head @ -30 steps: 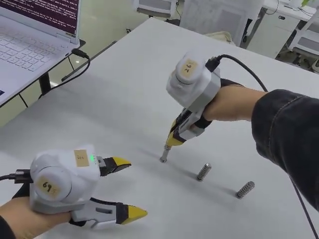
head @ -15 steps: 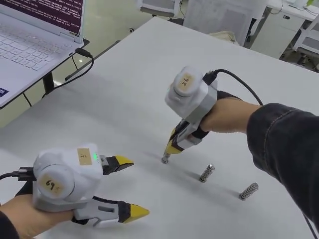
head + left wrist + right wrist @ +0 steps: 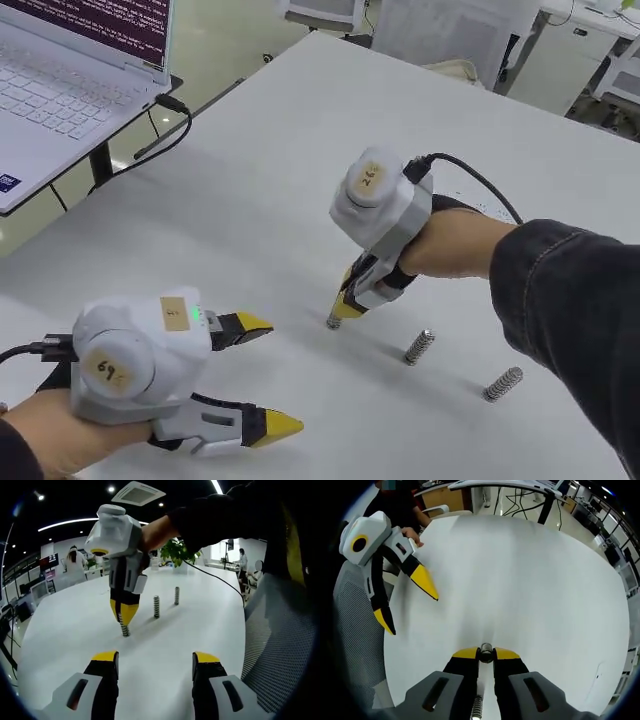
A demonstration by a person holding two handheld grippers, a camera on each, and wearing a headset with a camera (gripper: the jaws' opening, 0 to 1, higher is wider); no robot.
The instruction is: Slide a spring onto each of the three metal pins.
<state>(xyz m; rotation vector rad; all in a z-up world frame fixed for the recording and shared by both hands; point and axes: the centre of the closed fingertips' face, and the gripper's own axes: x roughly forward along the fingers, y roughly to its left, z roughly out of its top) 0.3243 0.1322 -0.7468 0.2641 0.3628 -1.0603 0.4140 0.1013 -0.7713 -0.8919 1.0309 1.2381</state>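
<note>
Head view | right gripper (image 3: 340, 311) fingers clamped on one pin (image 3: 330, 321) | left gripper (image 3: 283, 375) fingers apart | two other sprung pins (image 3: 418, 346)

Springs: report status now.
Right tool shut on pin, spring around it. Left tool open, apart. Two more springs upright beyond. Nothing blocking.

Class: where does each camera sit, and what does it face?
Head view: on the headset, looking down at the table; left gripper, right gripper and a sleeve show.
Left gripper view: on the left gripper, open jaws below, facing the right gripper.
Right gripper view: looks along jaws shut on the pin.
Shared: the pin.
</note>
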